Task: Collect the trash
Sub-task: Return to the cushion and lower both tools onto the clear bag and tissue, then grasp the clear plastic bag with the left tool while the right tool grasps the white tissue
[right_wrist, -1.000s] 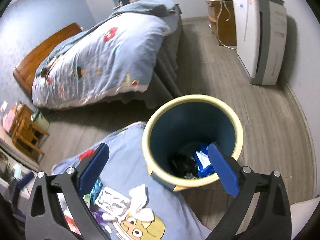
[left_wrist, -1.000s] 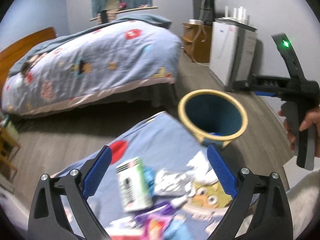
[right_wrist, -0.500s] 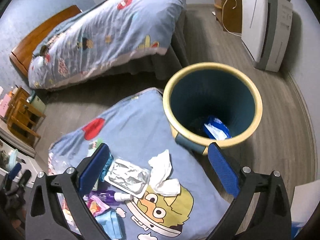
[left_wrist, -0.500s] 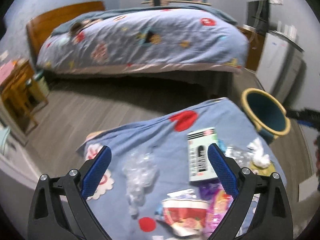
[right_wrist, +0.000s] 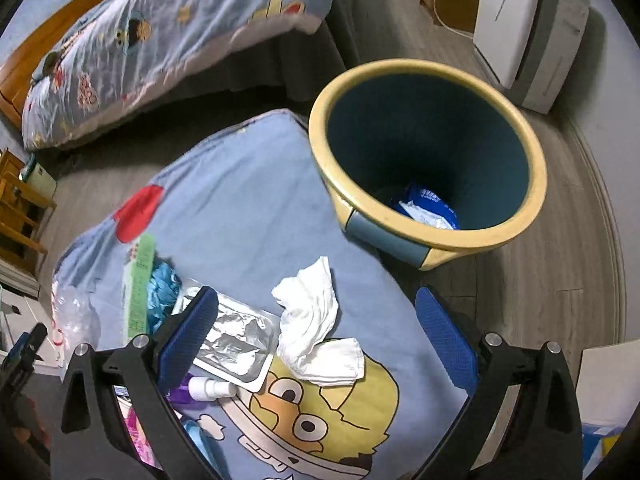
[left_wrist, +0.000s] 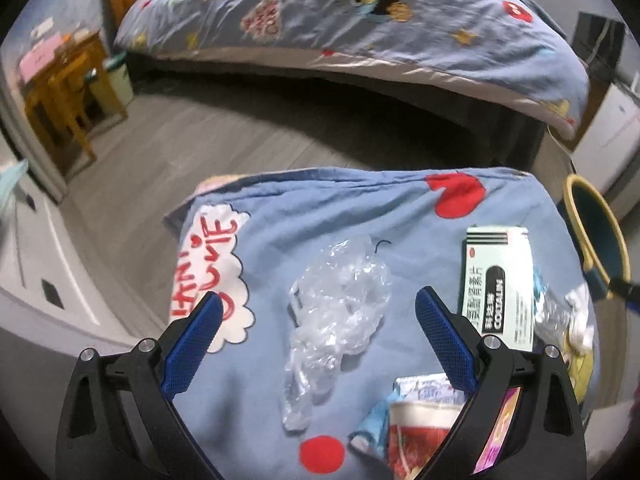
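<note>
Trash lies on a blue cartoon blanket [left_wrist: 320,208] on the floor. My left gripper [left_wrist: 318,336] is open, above a crumpled clear plastic wrapper [left_wrist: 336,312]. A pale green box [left_wrist: 498,284] lies to its right, with a red-and-white packet [left_wrist: 420,420] near my right finger. My right gripper [right_wrist: 316,336] is open over a white crumpled tissue [right_wrist: 314,320] and a silver foil tray [right_wrist: 232,340]. The blue bin with a yellow rim [right_wrist: 424,160] stands just beyond the blanket, with a blue wrapper [right_wrist: 428,208] inside.
A bed with a patterned blue duvet [left_wrist: 360,20] lies across the back. A wooden side table [left_wrist: 64,92] stands at the left. A white appliance [right_wrist: 528,20] stands against the right wall. Grey wood floor [right_wrist: 560,272] surrounds the blanket.
My left gripper has swung left, away from the bin, and now sits over the clear plastic wrapper. My right gripper has moved back from above the bin to over the tissue.
</note>
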`<state>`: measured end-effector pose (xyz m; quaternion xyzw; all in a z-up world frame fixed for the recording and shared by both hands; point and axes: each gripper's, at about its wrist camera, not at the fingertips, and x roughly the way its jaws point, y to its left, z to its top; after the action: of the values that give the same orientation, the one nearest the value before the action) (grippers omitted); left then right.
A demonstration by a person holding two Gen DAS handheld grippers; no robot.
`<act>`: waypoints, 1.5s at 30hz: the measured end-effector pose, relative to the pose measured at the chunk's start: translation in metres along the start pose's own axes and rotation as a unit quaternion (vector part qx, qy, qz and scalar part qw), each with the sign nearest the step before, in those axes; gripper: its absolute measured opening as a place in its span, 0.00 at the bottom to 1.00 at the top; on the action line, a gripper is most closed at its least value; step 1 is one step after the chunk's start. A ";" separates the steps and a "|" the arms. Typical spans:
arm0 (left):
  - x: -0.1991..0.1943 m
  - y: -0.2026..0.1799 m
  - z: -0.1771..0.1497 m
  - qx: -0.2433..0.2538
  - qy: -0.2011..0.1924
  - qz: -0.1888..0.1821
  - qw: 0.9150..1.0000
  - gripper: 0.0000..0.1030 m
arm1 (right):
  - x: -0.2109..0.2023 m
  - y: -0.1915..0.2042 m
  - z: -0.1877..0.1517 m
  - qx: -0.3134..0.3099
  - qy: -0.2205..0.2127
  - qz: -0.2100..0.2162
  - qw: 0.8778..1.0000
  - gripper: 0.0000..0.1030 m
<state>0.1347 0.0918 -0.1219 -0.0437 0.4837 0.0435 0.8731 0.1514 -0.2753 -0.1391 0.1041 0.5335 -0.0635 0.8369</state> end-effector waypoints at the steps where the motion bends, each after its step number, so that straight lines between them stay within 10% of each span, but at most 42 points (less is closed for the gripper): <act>1: 0.004 -0.001 0.000 0.000 0.004 0.002 1.000 0.93 | 0.004 0.000 -0.001 -0.006 0.005 -0.004 1.000 0.94; 17: 0.047 -0.019 -0.008 0.031 0.038 0.033 0.998 0.93 | 0.041 -0.002 -0.004 -0.005 0.062 0.007 0.998 0.91; 28: 0.059 -0.017 -0.010 0.024 0.058 0.043 0.997 0.89 | 0.052 0.008 -0.008 -0.029 0.089 0.006 0.996 0.51; 45: 0.066 -0.017 -0.012 0.030 0.078 0.052 0.995 0.48 | 0.048 0.015 -0.008 -0.058 0.078 -0.014 0.995 0.15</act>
<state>0.1619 0.0760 -0.1836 0.0045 0.5534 0.0713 0.8298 0.1679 -0.2587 -0.1840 0.0525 0.6018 -0.0362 0.7961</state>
